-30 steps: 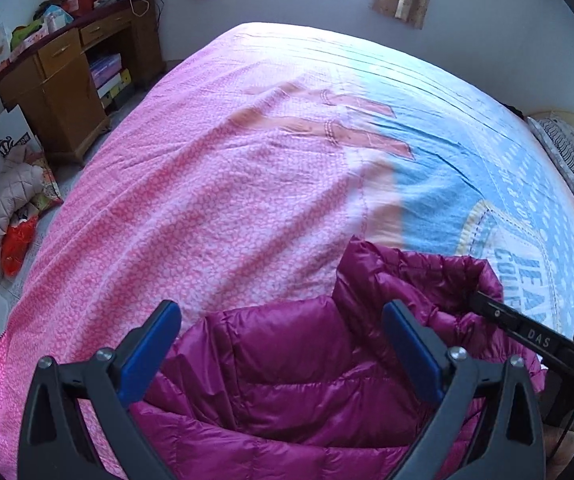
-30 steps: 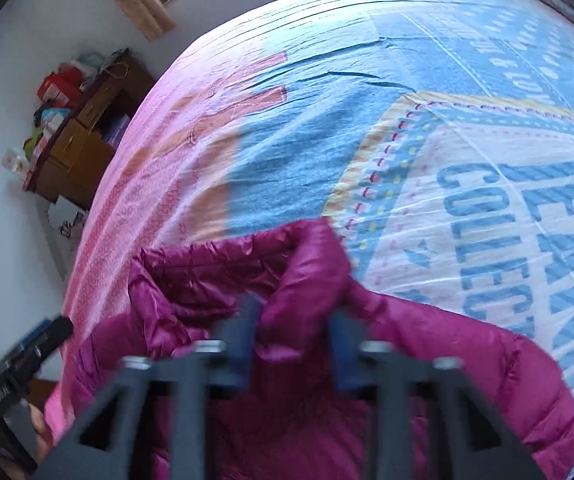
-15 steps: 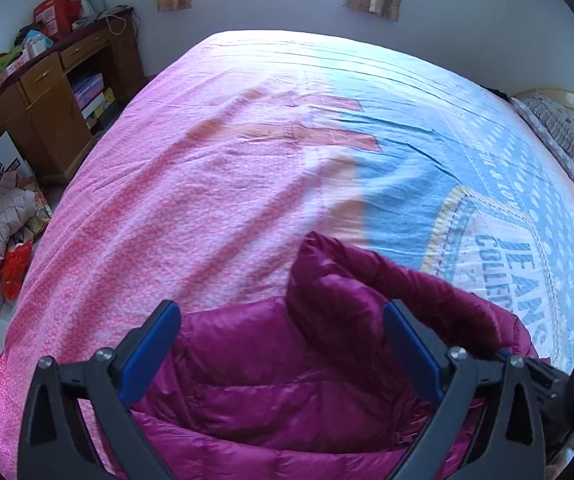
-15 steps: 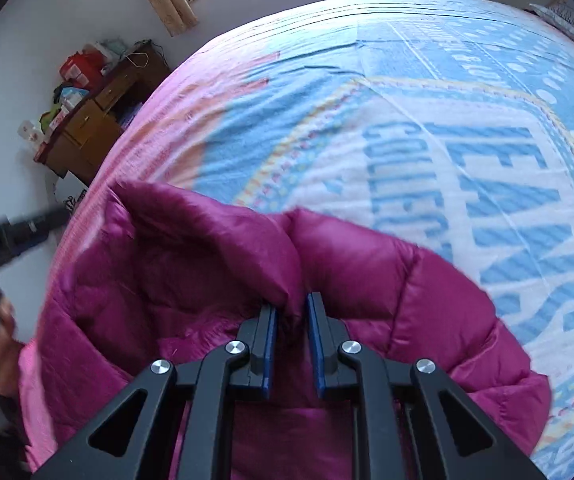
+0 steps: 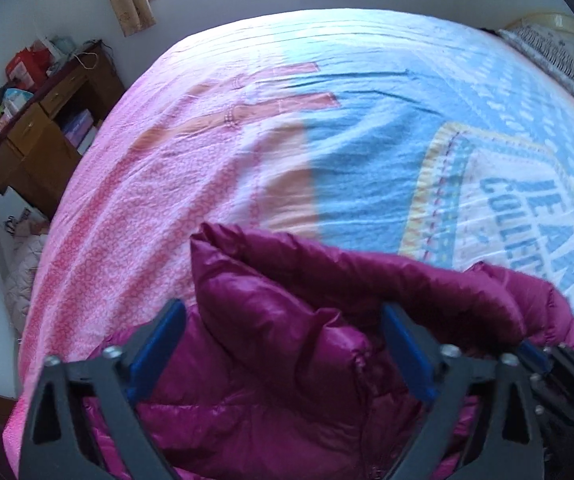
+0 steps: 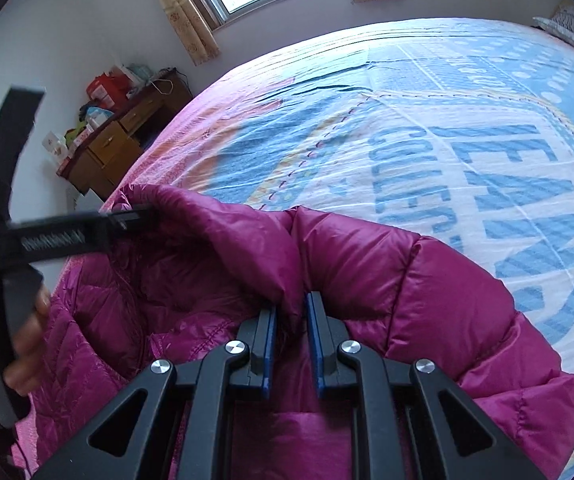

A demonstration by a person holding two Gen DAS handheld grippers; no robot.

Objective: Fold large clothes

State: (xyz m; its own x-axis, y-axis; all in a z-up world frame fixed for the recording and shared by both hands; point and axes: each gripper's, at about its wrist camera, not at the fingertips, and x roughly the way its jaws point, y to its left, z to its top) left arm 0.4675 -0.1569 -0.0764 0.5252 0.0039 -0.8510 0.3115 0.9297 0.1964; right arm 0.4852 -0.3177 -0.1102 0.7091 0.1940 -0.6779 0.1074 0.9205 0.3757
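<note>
Right gripper (image 6: 291, 328) is clamped on a fold of the magenta quilted down jacket (image 6: 367, 280) — spread on the pink-and-blue printed bedspread (image 5: 287, 140); left gripper (image 5: 283, 344), just narrowing, is held wide astride its collar, unpinched.

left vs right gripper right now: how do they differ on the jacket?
The right gripper is shut on a pinched fold of the magenta jacket; the left gripper is wide, straddling the jacket without pressing it. The left's jaws have just been closing; the right's stand narrow and steady. Both have blue pads on black fingers and point down at the jacket's upper edge.
</note>
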